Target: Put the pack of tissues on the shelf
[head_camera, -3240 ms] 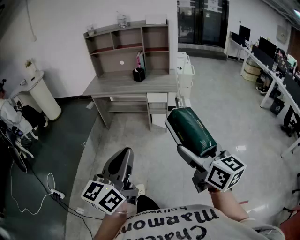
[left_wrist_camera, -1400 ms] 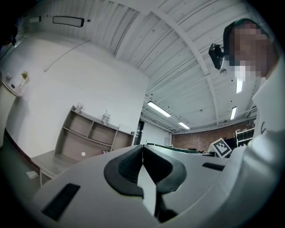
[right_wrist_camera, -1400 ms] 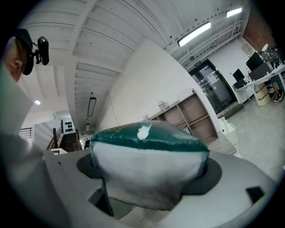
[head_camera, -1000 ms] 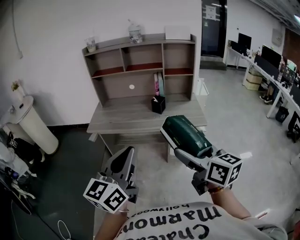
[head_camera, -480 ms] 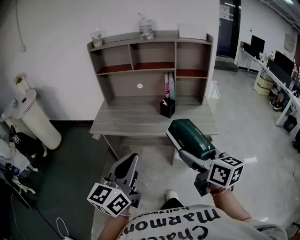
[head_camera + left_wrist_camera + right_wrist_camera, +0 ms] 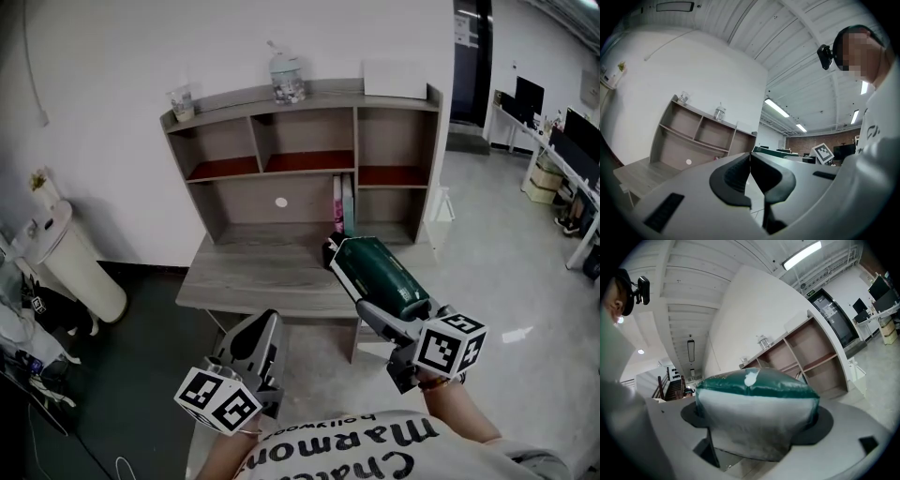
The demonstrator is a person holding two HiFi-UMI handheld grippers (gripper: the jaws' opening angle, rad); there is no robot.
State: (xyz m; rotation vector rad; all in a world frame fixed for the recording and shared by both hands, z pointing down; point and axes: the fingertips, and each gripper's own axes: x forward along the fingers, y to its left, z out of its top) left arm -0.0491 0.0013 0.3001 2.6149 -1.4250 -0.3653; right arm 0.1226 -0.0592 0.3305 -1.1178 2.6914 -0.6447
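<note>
Right gripper: jaws clamped on the pack, one pad on each side of its near end.
Pack: dark green, held in the air, long axis pointing far-left; its far end hangs over the desk, just near of the shelf. Print too small to read.
Left gripper: jaws pressed together with nothing between them, held low at near left, off the desk.
Shelf: open compartments on the far edge of the desk; a bottle, a cup and a white box stand on top.
Books: upright in the lower bay, their feet hidden behind the pack.
Hidden: in the head view the pack covers the right gripper's far jaw.
Bin: white, far left on the floor.
</note>
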